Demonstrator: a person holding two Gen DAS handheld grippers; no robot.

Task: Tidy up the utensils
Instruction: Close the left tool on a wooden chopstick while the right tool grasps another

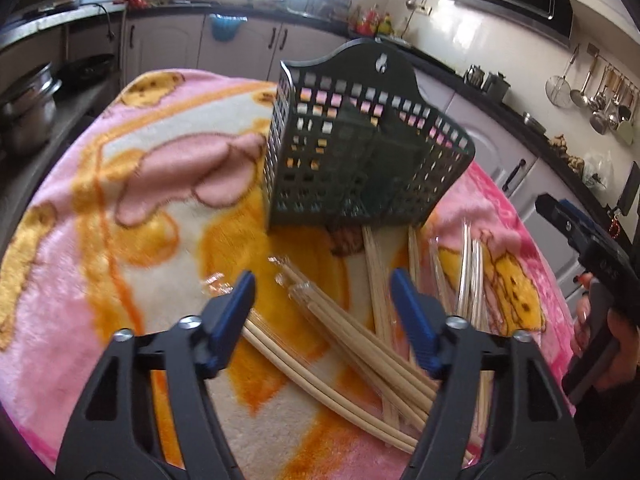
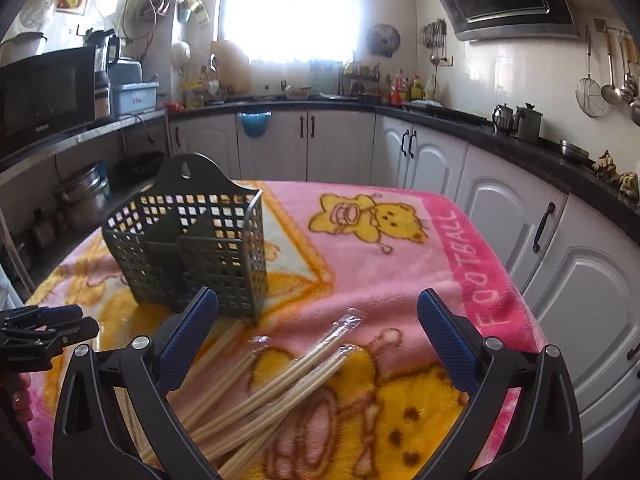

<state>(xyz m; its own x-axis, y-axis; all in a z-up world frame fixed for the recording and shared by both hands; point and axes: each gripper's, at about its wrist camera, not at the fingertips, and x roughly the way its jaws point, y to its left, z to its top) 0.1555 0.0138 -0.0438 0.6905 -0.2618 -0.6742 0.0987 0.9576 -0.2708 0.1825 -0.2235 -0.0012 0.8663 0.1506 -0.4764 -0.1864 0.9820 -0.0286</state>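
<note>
The near ends of the chopsticks (image 1: 360, 344) run out of sight beneath the left gripper (image 1: 322, 300), and the dark basket (image 1: 360, 140) is motion-blurred.

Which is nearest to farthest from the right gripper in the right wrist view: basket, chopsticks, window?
From the right gripper:
1. Chopsticks, lying on the blanket between its fingers.
2. Basket, standing upright ahead and to the left.
3. Window, on the far wall behind the counter.

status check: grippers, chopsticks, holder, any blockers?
Left gripper open above chopsticks, nothing gripped. Right gripper open, empty. Chopsticks loose on blanket, some in plastic sleeves; holder upright, empty as far as visible. No blockers.
</note>
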